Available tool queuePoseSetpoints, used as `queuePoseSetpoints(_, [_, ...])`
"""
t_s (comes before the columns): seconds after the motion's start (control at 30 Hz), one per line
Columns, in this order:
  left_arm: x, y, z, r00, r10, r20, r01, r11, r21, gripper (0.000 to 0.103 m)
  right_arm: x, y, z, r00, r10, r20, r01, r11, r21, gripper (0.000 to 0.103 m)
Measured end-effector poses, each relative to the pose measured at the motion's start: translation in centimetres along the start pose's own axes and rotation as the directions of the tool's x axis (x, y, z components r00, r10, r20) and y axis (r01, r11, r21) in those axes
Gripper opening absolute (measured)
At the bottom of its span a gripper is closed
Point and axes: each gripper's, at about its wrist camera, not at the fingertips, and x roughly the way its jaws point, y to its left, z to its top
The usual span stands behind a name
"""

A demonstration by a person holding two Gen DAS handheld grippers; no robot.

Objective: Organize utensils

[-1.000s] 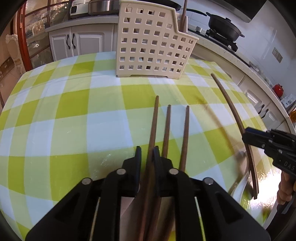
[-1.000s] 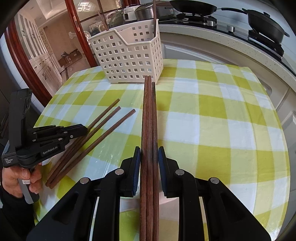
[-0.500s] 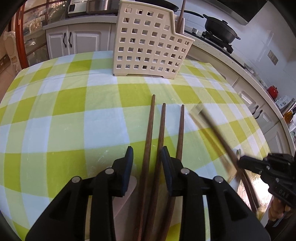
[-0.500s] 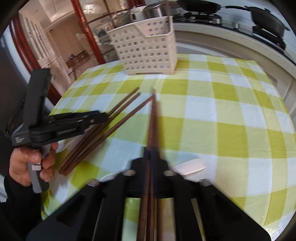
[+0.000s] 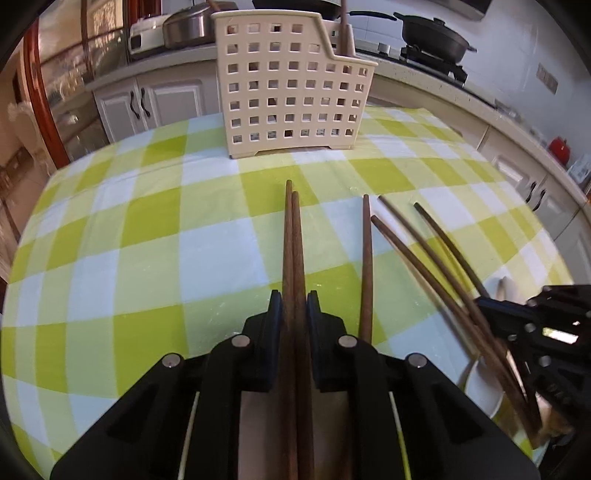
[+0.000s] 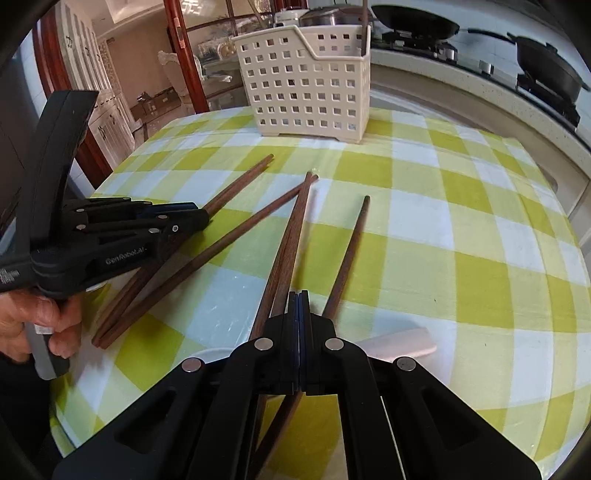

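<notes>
Closest in, the left gripper has just been closing, and its jaws now stand narrow with a pair of chopsticks side by side between them, the pads pressing on both. The pair points out over the checked tablecloth. A lone chopstick lies on the cloth just to the right of it, outside the grip. The right gripper is fully closed, pad against pad. Two sticks run out from under its left side and a single stick from under its right, so the three have fanned apart (whether any is truly nipped beneath the jaws cannot be told from here). Further back, beyond every tip, stands the cream perforated basket with one stick upright in its lower corner, and behind it the counter with a black pan. The step in hand looks like gathering the chopsticks for that basket. To do it well, the left pair should be kept parallel and gripped firmly enough not to scissor. It can then be lifted tips first and tilted upright over the basket's open top. On the right, I would reopen, rake the three sticks into line against the cloth, and close squarely across all of them before lifting. A loose stick could swing and snag the basket's holes.
</notes>
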Motion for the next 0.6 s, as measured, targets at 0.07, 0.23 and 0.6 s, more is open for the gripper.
queuePoseSetpoints(0.07, [0.0,0.0,0.0,1.0,0.0,0.004,0.0,1.0,-0.001,0.013,0.2,0.2,0.0,1.0,-0.013,0.02,0.013,1.0,-0.016,0.001])
queuePoseSetpoints(0.23, [-0.1,0.5,0.0,1.0,-0.028,0.007,0.029,0.999,-0.046,0.013,0.9,0.3,0.4,1.0,-0.002,-0.001,0.002,1.0,-0.012,0.001])
queuePoseSetpoints(0.6, [-1.3,2.0,0.3,0.994,-0.1,0.043,0.105,0.987,-0.12,0.013,0.9,-1.6,1.1,0.998,0.021,-0.053,-0.017,0.997,0.072,0.004])
